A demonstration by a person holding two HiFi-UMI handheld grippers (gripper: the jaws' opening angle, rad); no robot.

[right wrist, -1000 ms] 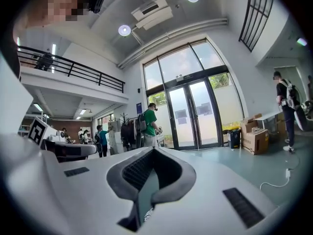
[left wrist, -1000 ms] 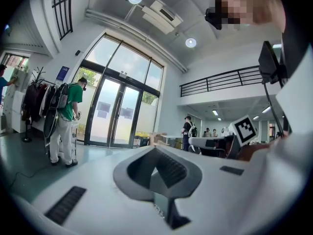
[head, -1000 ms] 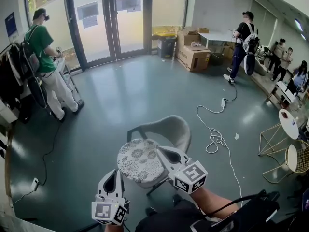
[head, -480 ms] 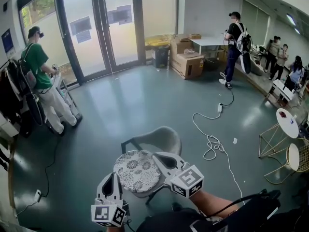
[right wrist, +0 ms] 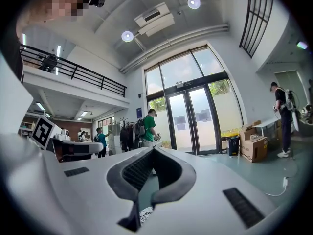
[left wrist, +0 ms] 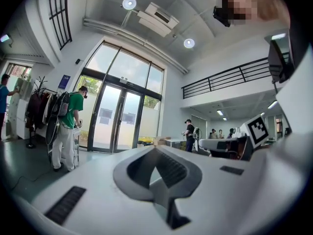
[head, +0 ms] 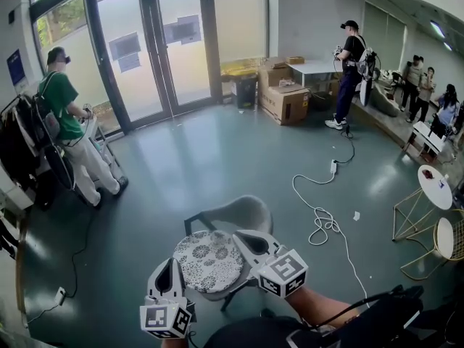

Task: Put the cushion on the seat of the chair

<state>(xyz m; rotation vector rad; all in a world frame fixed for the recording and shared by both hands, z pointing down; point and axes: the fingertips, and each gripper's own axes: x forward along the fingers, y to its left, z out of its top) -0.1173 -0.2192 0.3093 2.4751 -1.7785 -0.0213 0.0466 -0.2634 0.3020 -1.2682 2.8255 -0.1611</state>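
The left tongs [head: 172, 267] and right tongs [head: 245, 241] were clamped shut on opposite edges of the round cushion [head: 209, 261], holding it over the grey chair [head: 243, 212], not yet set down.

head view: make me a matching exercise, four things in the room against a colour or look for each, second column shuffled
Things
1. cushion
2. chair
3. cardboard box
4. cable

Descriptions
a. brown, by the far wall
b. white, lying in loops on the floor
c. round, with a floral pattern
d. grey, with a curved back

Pairs: 1-c, 2-d, 3-a, 4-b
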